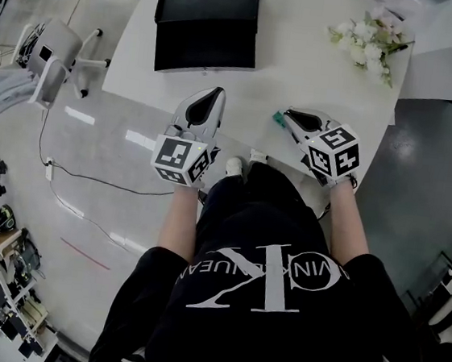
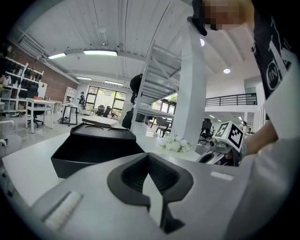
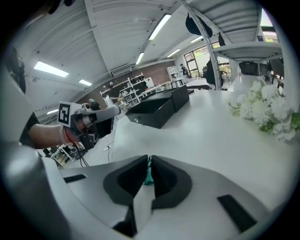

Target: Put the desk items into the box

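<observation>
As both point far across the table, the left gripper is closed and empty; the right gripper pinches a small teal item.

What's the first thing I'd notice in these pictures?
A big black box sits open at the far side of the white table. White flowers lie at its far right corner. Near the person, the right tool pinches a small green thing.
</observation>
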A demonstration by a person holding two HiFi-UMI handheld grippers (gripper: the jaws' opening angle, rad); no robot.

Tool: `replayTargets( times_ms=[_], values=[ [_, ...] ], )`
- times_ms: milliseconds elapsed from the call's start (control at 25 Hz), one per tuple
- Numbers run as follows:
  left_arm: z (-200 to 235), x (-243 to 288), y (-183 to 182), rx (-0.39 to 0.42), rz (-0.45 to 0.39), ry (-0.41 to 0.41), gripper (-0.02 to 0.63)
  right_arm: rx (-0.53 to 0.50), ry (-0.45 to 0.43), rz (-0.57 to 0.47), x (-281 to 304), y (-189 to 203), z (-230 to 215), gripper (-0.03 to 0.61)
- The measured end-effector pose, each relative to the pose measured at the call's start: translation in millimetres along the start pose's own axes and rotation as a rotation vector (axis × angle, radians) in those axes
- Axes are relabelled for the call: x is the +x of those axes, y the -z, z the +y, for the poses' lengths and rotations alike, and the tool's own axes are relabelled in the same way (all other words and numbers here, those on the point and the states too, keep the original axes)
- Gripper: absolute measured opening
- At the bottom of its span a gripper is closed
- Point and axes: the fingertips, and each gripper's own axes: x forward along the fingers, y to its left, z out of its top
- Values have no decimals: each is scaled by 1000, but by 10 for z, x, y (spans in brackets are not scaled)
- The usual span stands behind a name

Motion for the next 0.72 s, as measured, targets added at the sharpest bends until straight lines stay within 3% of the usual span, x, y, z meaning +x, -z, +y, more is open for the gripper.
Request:
replayTargets(
  times_ms=[360, 720],
  values=[
    [-50, 58, -125, 25, -38, -20, 9, -28, -20, -27, -97, -109, -64, 18],
    [298, -342, -231, 18, -73, -169, 9, -87, -48, -87, -127, -434, 20, 18]
  ],
)
